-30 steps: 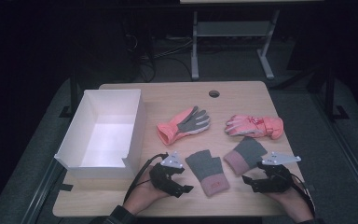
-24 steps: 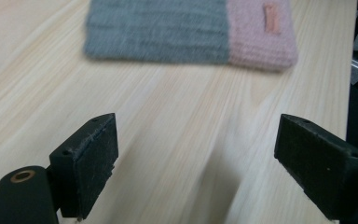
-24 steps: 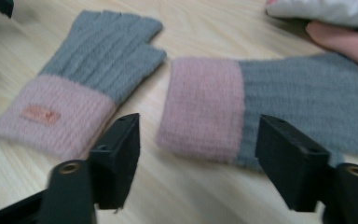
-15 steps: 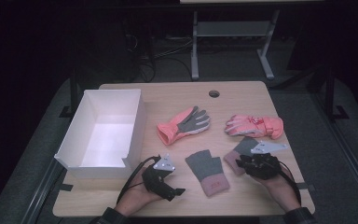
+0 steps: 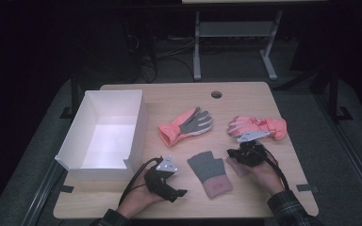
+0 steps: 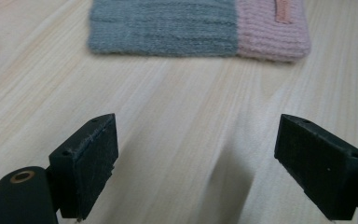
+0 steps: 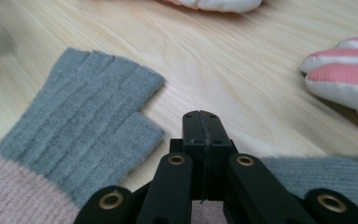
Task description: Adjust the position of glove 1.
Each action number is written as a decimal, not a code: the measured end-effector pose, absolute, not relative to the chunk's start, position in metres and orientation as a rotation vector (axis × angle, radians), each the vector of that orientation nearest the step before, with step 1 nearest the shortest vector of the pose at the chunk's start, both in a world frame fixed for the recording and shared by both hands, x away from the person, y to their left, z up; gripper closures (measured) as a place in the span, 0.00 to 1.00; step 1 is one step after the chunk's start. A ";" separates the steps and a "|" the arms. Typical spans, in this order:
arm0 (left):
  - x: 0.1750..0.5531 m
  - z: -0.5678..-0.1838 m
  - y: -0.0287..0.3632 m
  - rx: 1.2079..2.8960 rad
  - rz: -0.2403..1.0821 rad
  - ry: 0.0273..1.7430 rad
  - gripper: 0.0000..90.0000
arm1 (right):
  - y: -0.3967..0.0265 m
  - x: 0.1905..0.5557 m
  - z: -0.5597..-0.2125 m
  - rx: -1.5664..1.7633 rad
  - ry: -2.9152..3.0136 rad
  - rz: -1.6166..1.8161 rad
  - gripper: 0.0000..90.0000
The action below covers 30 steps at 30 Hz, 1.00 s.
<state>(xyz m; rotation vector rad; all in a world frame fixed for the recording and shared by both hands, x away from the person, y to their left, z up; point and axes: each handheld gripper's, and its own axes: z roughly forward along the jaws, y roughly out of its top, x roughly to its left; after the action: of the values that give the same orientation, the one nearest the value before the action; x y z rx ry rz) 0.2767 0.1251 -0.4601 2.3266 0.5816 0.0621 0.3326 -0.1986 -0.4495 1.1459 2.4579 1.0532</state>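
Grippers are working low over a pale wooden table where four gloves are lying; the left gripper is hovering near the front edge with its jaws standing wide apart and nothing between them, bare wood showing in the gap; ahead of it a knitted grey fingerless glove with a pink cuff is lying flat, well clear of the pads. The right gripper is sitting with its jaws pressed together, having just been closing, and no fabric is visibly caught at the tips; a second grey knit glove is lying under and just behind that gripper in its own view, while the first glove is spreading out to its left there. From the high view the left gripper is resting beside a white open box, and the right gripper is lying just in front of a pink padded glove; a pink glove with a grey palm is lying mid-table, apart from both hands.
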 end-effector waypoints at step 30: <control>0.277 -0.459 0.128 2.321 0.073 0.607 0.15 | -0.210 0.315 -0.459 1.175 2.556 0.971 1.00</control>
<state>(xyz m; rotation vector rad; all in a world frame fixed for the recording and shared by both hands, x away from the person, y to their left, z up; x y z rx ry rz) 0.2768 0.1279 -0.4593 2.3209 0.6074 0.0730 0.3151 -0.2100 -0.4585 1.1746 2.5560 0.9710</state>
